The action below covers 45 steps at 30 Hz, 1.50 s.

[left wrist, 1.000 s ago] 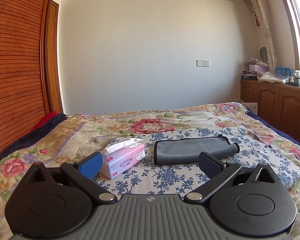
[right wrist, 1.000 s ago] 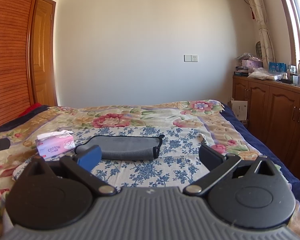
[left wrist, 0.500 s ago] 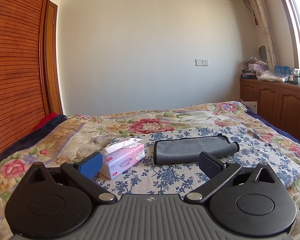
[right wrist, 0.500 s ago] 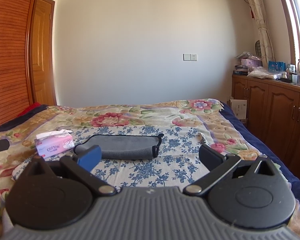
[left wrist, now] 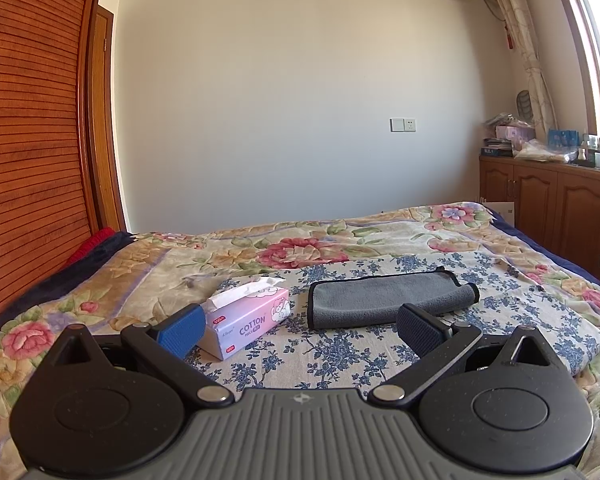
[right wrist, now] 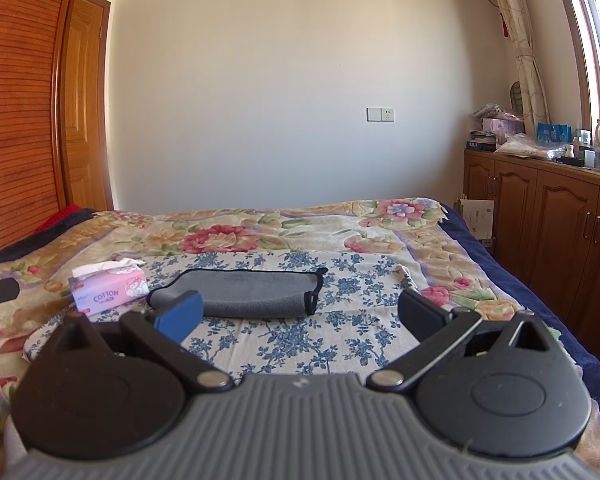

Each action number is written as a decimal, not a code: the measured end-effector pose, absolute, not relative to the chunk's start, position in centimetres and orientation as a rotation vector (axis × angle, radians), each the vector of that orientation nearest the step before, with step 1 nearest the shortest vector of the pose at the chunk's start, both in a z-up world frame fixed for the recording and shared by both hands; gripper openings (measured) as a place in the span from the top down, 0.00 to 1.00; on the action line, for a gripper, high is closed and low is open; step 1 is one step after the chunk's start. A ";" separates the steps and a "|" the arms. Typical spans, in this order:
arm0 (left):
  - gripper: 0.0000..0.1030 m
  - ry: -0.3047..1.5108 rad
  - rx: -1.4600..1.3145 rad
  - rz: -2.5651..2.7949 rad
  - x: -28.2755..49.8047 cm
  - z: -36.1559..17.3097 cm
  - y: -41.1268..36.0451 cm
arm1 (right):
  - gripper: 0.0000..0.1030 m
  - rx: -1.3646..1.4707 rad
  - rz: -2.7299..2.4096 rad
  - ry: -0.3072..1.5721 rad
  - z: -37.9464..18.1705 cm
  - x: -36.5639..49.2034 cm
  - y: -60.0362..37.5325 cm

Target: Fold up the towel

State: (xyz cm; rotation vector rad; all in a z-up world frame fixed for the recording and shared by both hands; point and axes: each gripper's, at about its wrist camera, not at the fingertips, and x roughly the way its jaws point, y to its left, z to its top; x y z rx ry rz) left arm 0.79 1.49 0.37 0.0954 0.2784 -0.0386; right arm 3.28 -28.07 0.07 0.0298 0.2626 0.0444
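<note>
A grey towel with black edging (left wrist: 384,298) lies folded into a long flat bundle on the blue-flowered cloth on the bed; it also shows in the right wrist view (right wrist: 244,294). My left gripper (left wrist: 300,326) is open and empty, held above the bed in front of the towel. My right gripper (right wrist: 300,312) is open and empty, also short of the towel, its left pad overlapping the towel's near left end in the picture.
A pink tissue box (left wrist: 246,320) sits just left of the towel, also in the right wrist view (right wrist: 108,290). The bed (left wrist: 100,292) has a floral cover. Wooden cabinets (right wrist: 548,232) stand on the right, a slatted wardrobe (left wrist: 24,160) on the left.
Both cameras have shifted only slightly; the towel and tissue box lie as before. Both grippers stay open.
</note>
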 end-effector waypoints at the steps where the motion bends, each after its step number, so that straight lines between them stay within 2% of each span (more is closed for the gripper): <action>1: 0.00 0.277 0.099 -0.039 0.8 0.4 1.5 | 0.00 0.030 0.045 0.263 0.1 3.3 -28.1; 45: 0.00 0.269 0.116 -0.044 0.5 0.4 1.4 | 0.00 0.029 0.044 0.262 0.1 3.2 -28.0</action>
